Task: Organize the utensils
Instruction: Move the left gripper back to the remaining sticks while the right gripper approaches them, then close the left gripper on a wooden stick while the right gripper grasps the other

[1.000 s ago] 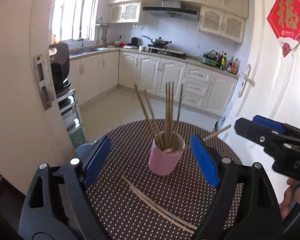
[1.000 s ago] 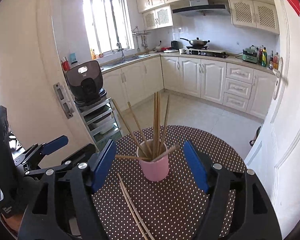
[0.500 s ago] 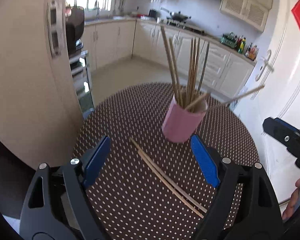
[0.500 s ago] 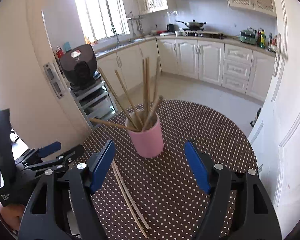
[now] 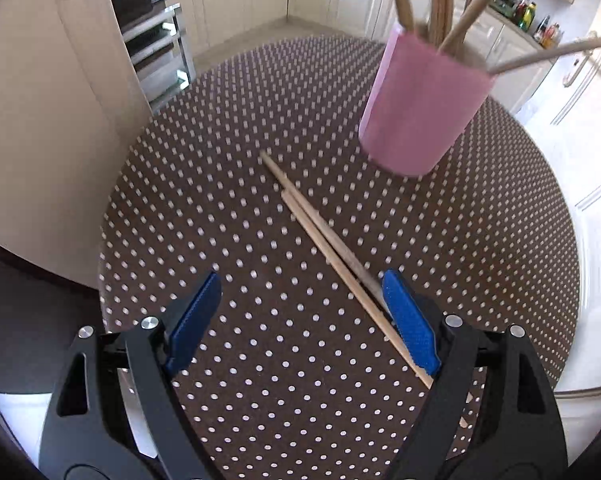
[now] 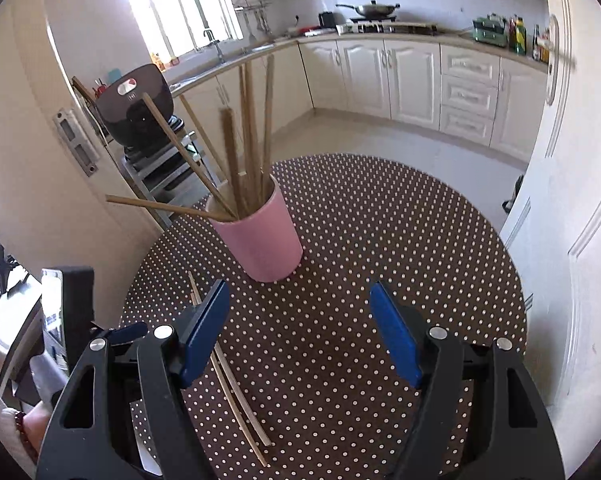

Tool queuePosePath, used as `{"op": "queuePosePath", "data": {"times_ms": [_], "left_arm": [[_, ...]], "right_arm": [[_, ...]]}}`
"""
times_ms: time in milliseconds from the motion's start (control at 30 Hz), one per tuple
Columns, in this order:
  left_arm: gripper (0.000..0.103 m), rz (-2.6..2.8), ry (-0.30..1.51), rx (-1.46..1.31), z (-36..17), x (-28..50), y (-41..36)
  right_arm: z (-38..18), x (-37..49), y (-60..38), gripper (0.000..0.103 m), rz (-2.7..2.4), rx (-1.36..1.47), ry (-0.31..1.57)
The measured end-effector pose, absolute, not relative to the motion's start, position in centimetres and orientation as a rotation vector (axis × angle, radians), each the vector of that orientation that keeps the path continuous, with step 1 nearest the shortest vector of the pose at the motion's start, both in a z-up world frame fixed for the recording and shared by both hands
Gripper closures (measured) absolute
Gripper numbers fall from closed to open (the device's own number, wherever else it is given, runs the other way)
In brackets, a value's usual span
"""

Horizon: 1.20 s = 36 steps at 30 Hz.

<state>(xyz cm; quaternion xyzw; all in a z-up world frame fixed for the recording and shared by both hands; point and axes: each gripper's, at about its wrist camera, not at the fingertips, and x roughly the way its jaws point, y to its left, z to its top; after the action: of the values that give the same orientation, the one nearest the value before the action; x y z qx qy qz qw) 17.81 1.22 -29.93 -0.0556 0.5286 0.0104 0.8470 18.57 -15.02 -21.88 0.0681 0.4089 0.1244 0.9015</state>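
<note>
Two thin, pale wooden chopsticks (image 5: 332,248) lie side by side on the round brown tabletop with white dots (image 5: 220,184). They touch each other along most of their length. Their far tips point toward the pink round cup (image 5: 420,116), which stands just beyond them on the far side. They are near the cup but not touching it.

The pink cup already holds a bunch of long wooden chopsticks (image 6: 248,140). Most stand up straight. A few lean out to the left, and one lies almost flat across the rim. So most of the tidying looks done. The two sticks on the tabletop look like the only ones left to put in the cup.

The left gripper (image 5: 300,320) is low over the tabletop with its blue pads spread wide. It holds nothing. Its right blue pad (image 5: 410,324) sits right at the near part of the two loose sticks, and it is hard to tell if it touches them. The sticks are off to the right side of the gap, not in the middle, so it would need to slide right before it can pinch them.

The right gripper (image 6: 300,332) is also spread wide and holds nothing. It hangs over the tabletop, near side of the cup.
</note>
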Motion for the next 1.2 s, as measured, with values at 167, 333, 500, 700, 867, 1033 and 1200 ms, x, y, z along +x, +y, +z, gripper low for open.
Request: {"op": "queuePosePath", "data": {"times_ms": [167, 333, 500, 700, 867, 1033, 1200], "left_arm": [[0.021, 0.042, 1.169, -0.085, -31.6, 18.3, 1.0], [0.017, 0.059, 1.202, -0.131, -32.7, 19.1, 1.6], [0.014, 0.070, 1.231, -0.093, -33.2, 20.7, 1.6], [0.015, 0.087, 1.252, -0.089, -33.4, 21.3, 2.5], [0.025, 0.067, 1.267, -0.100, -33.6, 21.4, 4.3], [0.049, 0.064, 1.281, -0.129, -33.6, 23.9, 6.8], [0.082, 0.042, 1.289, -0.149, -33.7, 25.8, 8.6]], "right_arm": [[-22.8, 19.1, -15.3, 0.034, 0.262, 0.143, 0.874], [-23.7, 19.7, -15.1, 0.034, 0.274, 0.140, 0.905], [-24.4, 20.1, -14.5, 0.034, 0.291, 0.132, 0.927], [-24.8, 20.7, -13.9, 0.034, 0.313, 0.126, 0.940], [-25.6, 21.1, -13.1, 0.034, 0.336, 0.118, 0.960], [-27.2, 21.3, -11.3, 0.034, 0.391, 0.105, 1.004], [-28.7, 21.7, -8.8, 0.035, 0.474, 0.088, 1.036]]}}
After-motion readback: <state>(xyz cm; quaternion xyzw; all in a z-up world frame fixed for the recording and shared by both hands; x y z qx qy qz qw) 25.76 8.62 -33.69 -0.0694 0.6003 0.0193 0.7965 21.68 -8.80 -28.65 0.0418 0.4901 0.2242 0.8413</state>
